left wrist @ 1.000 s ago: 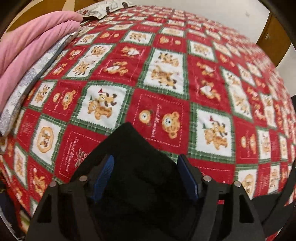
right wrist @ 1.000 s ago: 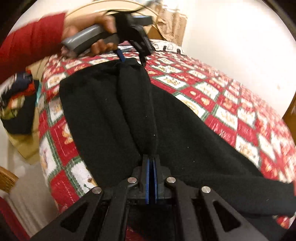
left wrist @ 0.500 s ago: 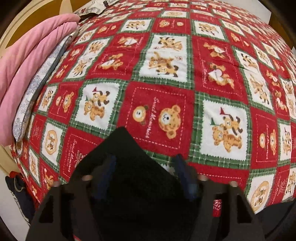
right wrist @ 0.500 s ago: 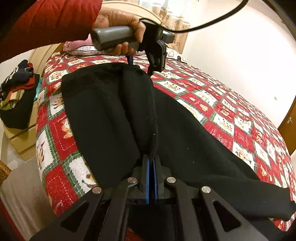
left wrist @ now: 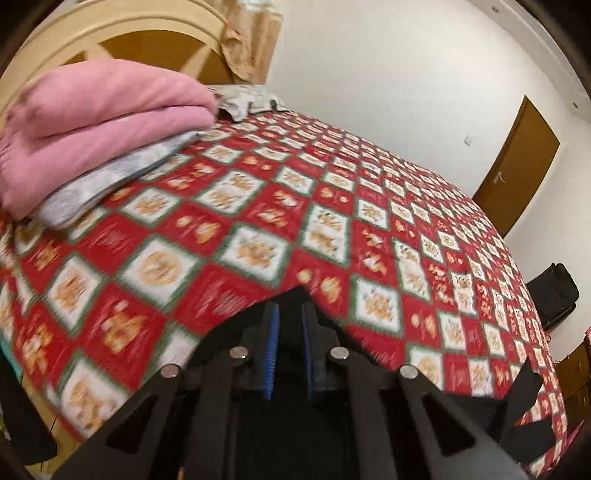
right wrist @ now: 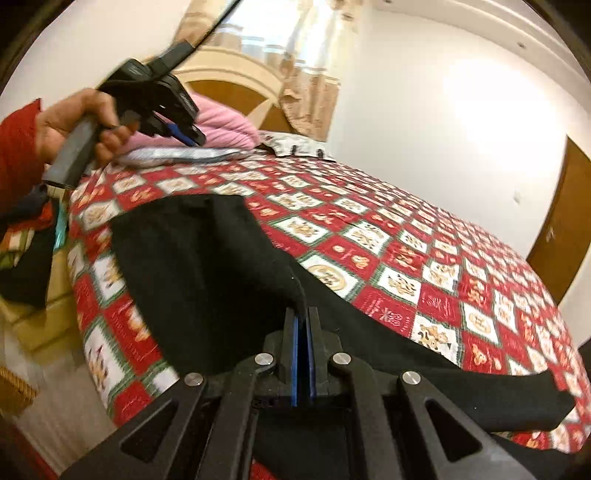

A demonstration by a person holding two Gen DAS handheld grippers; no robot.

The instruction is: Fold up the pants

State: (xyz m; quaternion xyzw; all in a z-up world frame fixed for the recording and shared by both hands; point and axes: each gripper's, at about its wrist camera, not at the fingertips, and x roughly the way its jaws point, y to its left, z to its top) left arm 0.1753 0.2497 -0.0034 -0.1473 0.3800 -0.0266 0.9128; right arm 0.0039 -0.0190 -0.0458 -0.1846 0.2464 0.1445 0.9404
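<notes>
Black fleece pants point(right wrist: 207, 266) lying spread on red checked bear-print bedspread point(right wrist: 406, 236), near its left edge, one leg point(right wrist: 480, 391) stretching rightward; right gripper point(right wrist: 303, 321) sitting at their near fold; left gripper point(right wrist: 184, 134) hanging above their far end; folded pink blanket point(left wrist: 92, 122) resting atop grey patterned pillow point(left wrist: 110, 177) at bedspread's far left, before arched wooden headboard point(left wrist: 110, 33); brown wooden door point(left wrist: 517, 166) standing far right

Lying matt and fuzzy: black fleece-like pants point(right wrist: 207, 266). Spreading beneath: printed cotton-looking quilt point(left wrist: 332, 206), soft, unglossy. Stacking up: pink plush blanket point(left wrist: 92, 122). Showing matt black plastic, ribbed blue pads, shiny metal pins: right gripper point(right wrist: 302, 325). Gleaming slightly: brown wooden door point(left wrist: 517, 173).
</notes>
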